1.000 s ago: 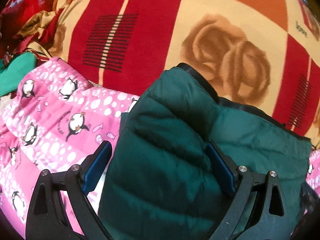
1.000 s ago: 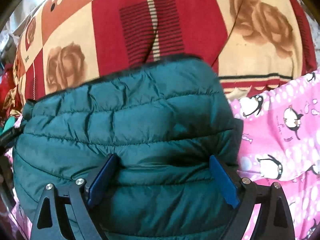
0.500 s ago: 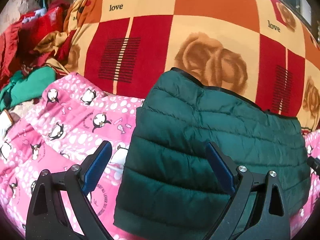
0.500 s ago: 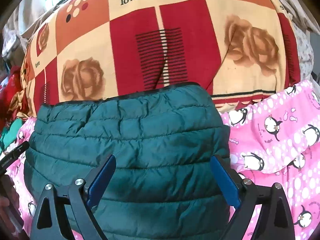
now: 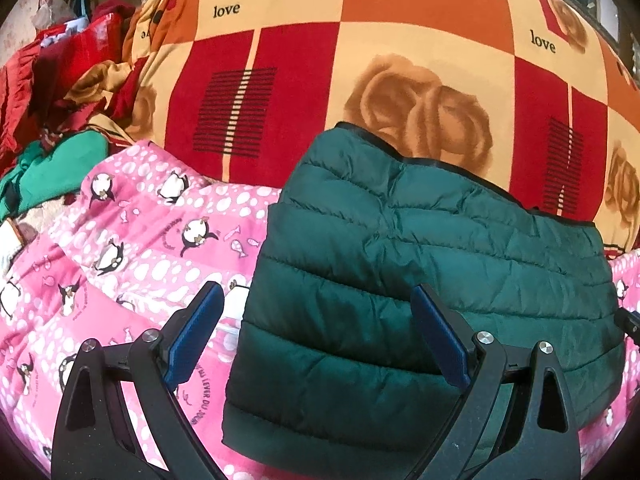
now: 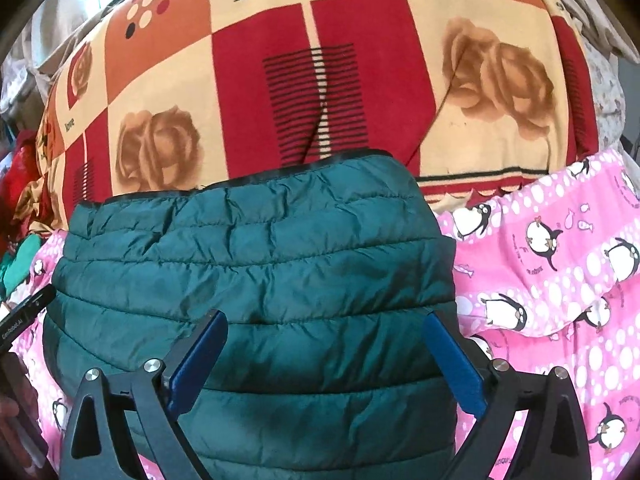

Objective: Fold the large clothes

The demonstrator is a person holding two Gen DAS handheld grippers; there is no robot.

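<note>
My left jaws (image 5: 316, 336) stand wide open and hold nothing; the blue pads (image 5: 196, 338) are clear of all cloth. The folded green quilted jacket (image 5: 420, 272) lies ahead of and below these jaws, its left edge falling between the two fingers, so that the right finger is over the jacket and the left finger is over the pink penguin-print blanket (image 5: 132, 264). My right jaws (image 6: 326, 360) are also spread wide and grip nothing; they have just been opening, with no cloth pinched between the pads. The green quilted jacket (image 6: 256, 280) fills the space directly ahead of and beneath the right jaws, spanning past both fingers, with its dark-trimmed far edge uppermost in the view. To the right of the right finger, the pink penguin-print blanket (image 6: 552, 272) is exposed. Beyond the jacket, ahead of both jaws, lies a red, orange and cream blanket with rose motifs (image 5: 400, 60) and the printed word "love". Far to the left of the left jaws sits a heap of red cloth (image 5: 60, 64) and a light green garment (image 5: 52, 164). At the left edge of the right wrist view, part of the other gripper's black body (image 6: 24, 316) is visible beside the jacket.
</note>
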